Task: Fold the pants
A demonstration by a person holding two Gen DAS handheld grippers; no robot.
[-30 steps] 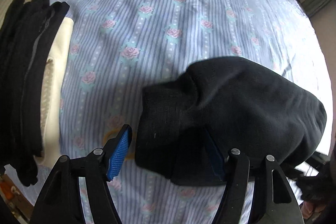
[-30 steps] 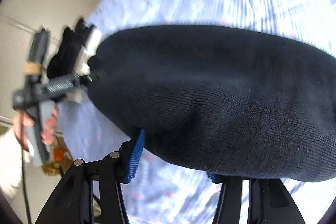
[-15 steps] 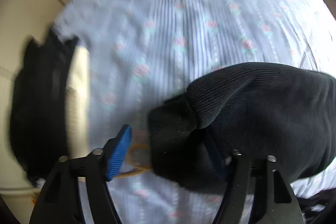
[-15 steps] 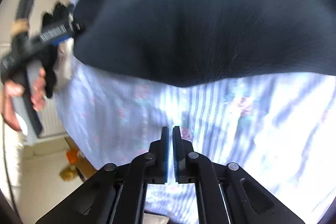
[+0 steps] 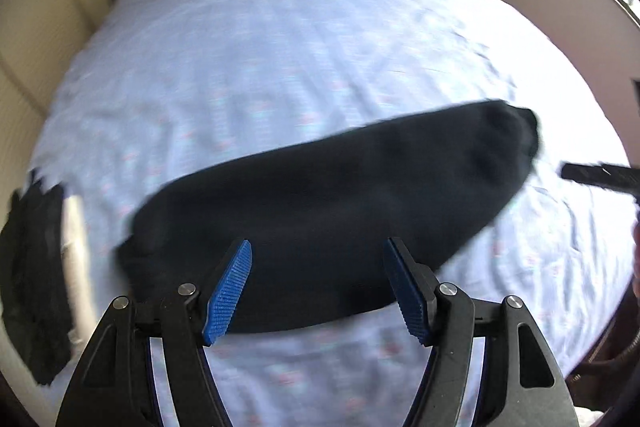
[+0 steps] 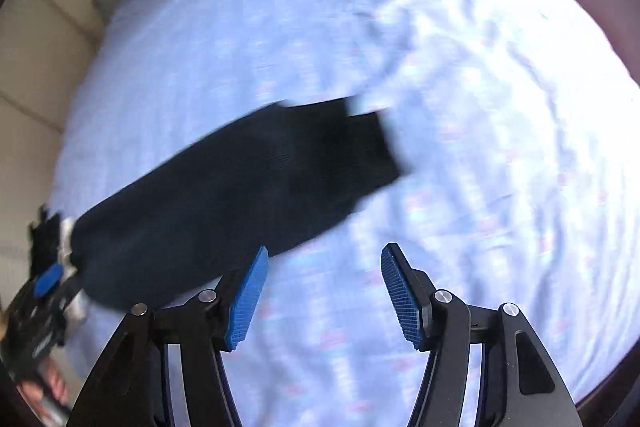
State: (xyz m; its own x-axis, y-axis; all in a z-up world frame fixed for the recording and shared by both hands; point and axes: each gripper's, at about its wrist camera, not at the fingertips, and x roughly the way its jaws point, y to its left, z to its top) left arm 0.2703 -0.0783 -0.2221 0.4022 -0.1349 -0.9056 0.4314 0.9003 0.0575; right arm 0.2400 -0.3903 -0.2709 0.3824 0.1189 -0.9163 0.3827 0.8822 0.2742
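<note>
Left wrist view: the left gripper hangs above the black pants with jaws apart and nothing clamped. The pants lie as a long folded strip on the striped bedsheet. The right gripper has jaws opening over bare sheet, nothing between them. Risk: a shallow pinch would take one layer only and undo the fold. A dark clothing stack at the bed edge limits leftward travel.
</note>
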